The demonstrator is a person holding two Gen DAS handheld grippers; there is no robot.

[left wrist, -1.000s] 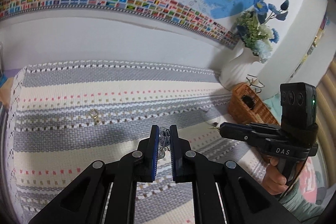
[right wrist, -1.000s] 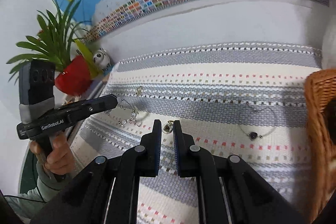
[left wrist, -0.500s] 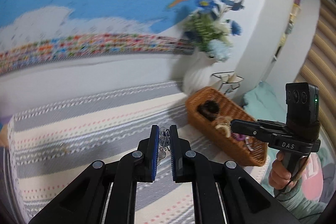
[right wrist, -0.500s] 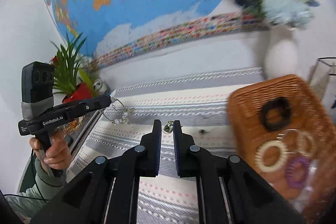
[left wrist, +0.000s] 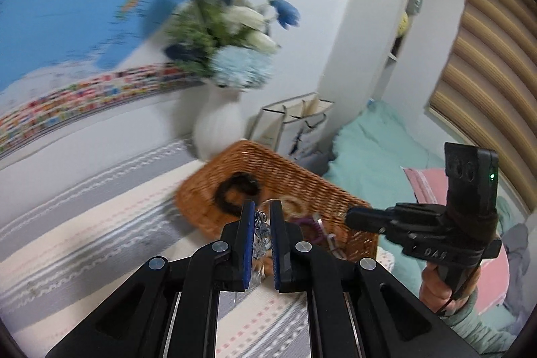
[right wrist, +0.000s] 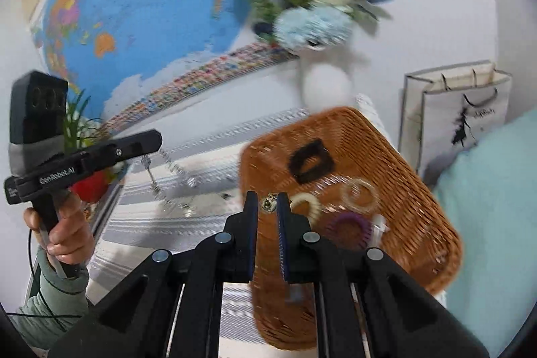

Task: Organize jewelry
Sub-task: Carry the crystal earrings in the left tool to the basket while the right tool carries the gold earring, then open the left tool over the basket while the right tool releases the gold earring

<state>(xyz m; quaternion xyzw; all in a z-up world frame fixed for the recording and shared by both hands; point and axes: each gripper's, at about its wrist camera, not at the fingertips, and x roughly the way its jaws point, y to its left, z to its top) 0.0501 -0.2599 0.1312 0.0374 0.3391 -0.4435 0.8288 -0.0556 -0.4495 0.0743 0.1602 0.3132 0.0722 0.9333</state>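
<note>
My left gripper (left wrist: 261, 217) is shut on a silver bead chain (left wrist: 260, 234); in the right wrist view the left gripper (right wrist: 147, 140) shows with the chain (right wrist: 169, 180) dangling above the striped cloth, left of the basket. My right gripper (right wrist: 267, 207) is shut on a small gold piece (right wrist: 267, 204) and hovers over the near rim of the wicker basket (right wrist: 402, 190). It also shows in the left wrist view (left wrist: 352, 214) over the basket (left wrist: 292, 176). The basket holds a black ring (right wrist: 310, 160), pale rings (right wrist: 360, 195) and a purple ring (right wrist: 349, 223).
A white vase of blue and white flowers (right wrist: 324, 83) stands behind the basket. A paper bag (right wrist: 459, 113) and a teal bed (left wrist: 379, 150) lie to the right. A red pot plant (right wrist: 85, 187) stands at the far left. A striped cloth (left wrist: 84, 223) covers the table.
Both grippers have swung right and up from the cloth toward the basket, each carrying its piece. The basket now sits right before both of them.
</note>
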